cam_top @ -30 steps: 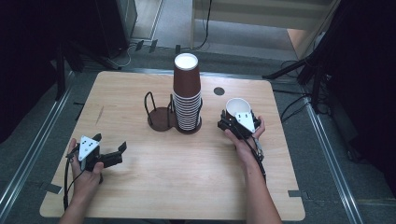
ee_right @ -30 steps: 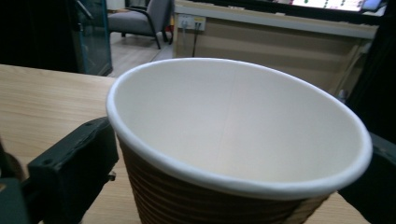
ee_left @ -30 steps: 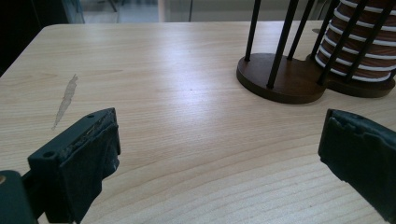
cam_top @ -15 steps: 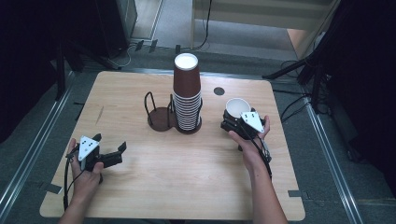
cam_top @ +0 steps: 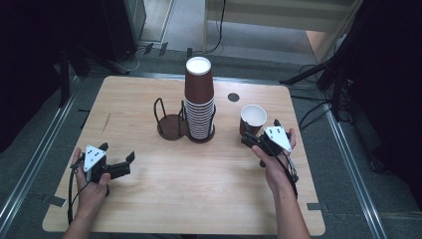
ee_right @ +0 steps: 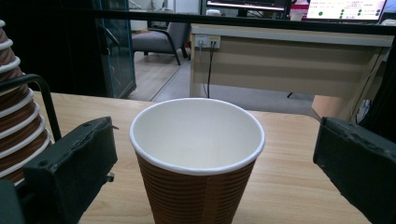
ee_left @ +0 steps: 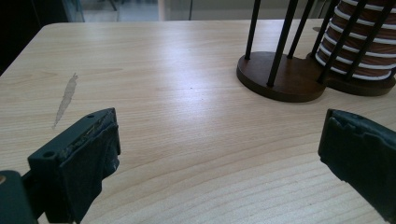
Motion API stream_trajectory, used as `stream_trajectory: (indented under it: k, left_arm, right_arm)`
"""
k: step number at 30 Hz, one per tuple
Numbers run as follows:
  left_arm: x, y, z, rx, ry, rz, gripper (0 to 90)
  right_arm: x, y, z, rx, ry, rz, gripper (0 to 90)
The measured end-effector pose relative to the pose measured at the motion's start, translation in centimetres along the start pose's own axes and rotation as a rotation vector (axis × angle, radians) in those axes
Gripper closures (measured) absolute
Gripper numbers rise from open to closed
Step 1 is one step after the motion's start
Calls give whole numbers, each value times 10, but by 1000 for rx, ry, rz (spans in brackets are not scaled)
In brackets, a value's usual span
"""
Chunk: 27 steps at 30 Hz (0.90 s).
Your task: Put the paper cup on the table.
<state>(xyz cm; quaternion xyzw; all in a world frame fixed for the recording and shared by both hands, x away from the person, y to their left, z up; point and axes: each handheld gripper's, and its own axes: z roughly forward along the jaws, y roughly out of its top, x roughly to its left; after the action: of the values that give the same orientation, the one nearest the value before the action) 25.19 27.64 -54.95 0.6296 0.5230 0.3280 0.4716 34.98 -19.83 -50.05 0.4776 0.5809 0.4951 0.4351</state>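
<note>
A single brown paper cup [cam_top: 253, 118] [ee_right: 197, 163] stands upright and empty, right of the cup rack. My right gripper [cam_top: 260, 133] [ee_right: 212, 154] is just behind it, open, with a jaw on either side of the cup and neither touching it. A tall stack of brown cups [cam_top: 199, 99] [ee_right: 11, 116] stands upside down in a black wire rack [cam_top: 171, 124] [ee_left: 280, 77], whose left base is empty. My left gripper [cam_top: 127, 164] [ee_left: 219, 140] rests open near the front left of the table, holding nothing.
The wooden table [cam_top: 164, 199] has a dark round hole [cam_top: 233, 97] behind the single cup. A pale scratch [ee_left: 65, 98] marks the wood at the left. Cables and stand legs lie on the floor around the table.
My right gripper has drawn back a little toward the person, away from the single cup, which stays standing. The left gripper has not moved.
</note>
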Motion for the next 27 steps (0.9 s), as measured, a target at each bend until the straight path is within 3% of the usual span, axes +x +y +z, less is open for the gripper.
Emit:
stream_trajectory:
  k: [12,27]
  left_arm:
    - [0,0,0,3,-1,2,0]
    - [-1,0,0,3,1,1,0]
  right_arm:
    - [-10,0,-29,-20,11,15,0]
    - [-34,-13,-60,-7,-21,12,0]
